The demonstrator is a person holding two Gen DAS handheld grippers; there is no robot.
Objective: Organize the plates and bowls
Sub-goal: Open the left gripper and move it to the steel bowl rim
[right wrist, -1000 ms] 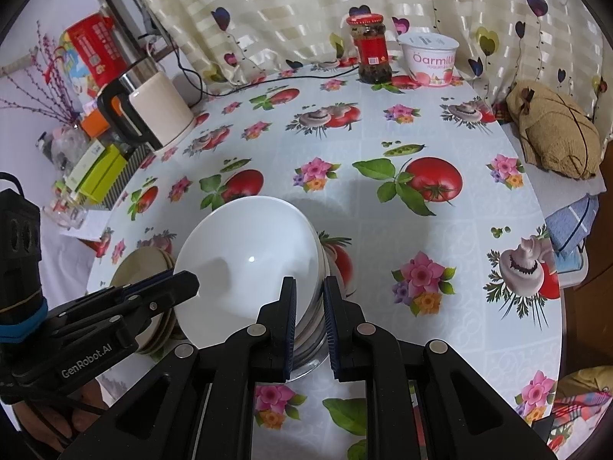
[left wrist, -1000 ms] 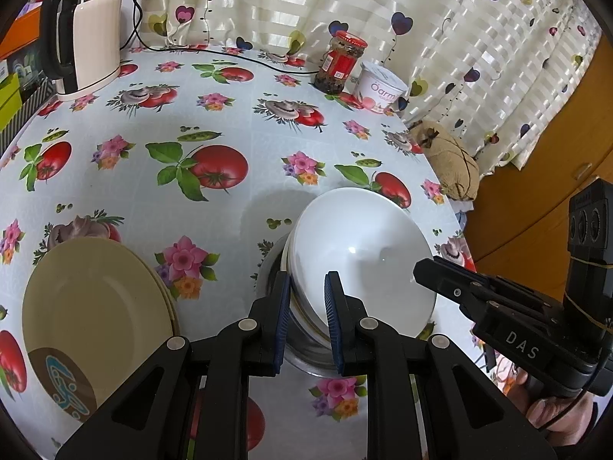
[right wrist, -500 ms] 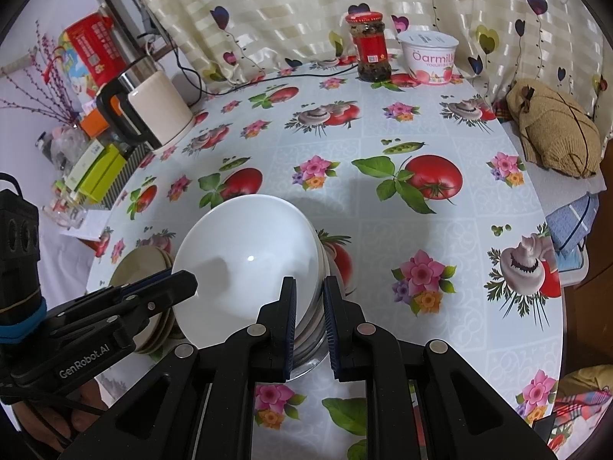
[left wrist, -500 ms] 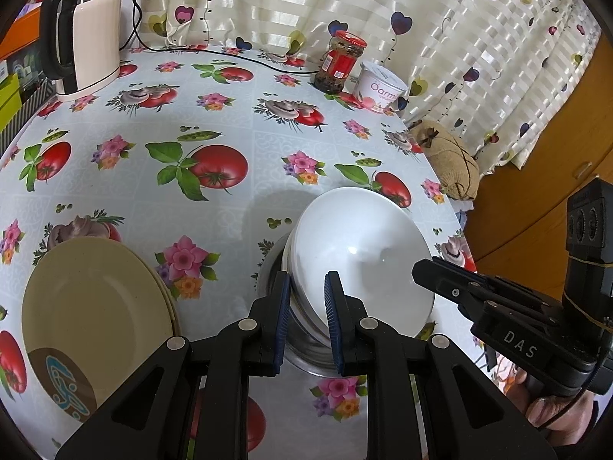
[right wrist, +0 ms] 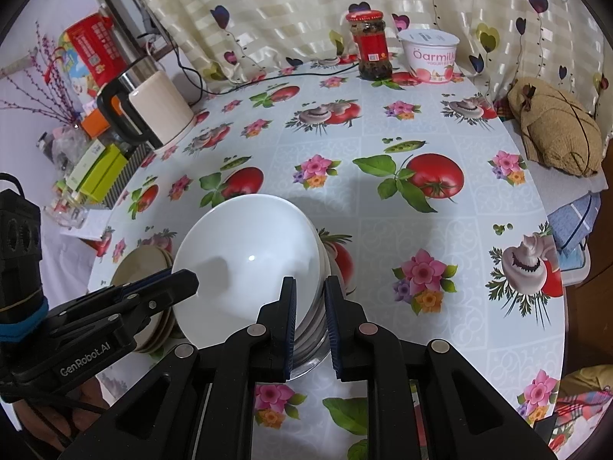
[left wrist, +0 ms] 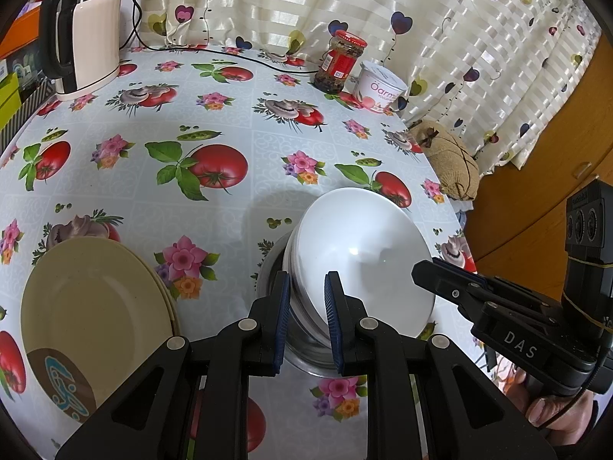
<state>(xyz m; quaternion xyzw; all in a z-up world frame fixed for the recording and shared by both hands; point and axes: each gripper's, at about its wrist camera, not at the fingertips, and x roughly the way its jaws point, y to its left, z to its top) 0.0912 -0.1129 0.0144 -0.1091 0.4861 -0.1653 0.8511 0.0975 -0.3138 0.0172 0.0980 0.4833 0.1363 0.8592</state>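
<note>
White ceramic bowls (left wrist: 360, 260), nested in a steel bowl (left wrist: 306, 352), are clenched at opposite rims by left tongs (left wrist: 305, 306) and right tongs (right wrist: 309, 306), keeping the tilted stack balanced above the bench (left wrist: 230, 122).

Home: kettle (left wrist: 86, 34), curtain (left wrist: 383, 19), tablecloth (left wrist: 230, 122)

Sitting on the tablecloth are one stack of white bowls (left wrist: 360, 253), exact number unclear, nested in one steel bowl (left wrist: 306, 356), a stack of about three beige plates (left wrist: 95, 314), one kettle (left wrist: 92, 46), one sauce jar (left wrist: 341, 61), one yogurt tub (left wrist: 381, 86)
</note>
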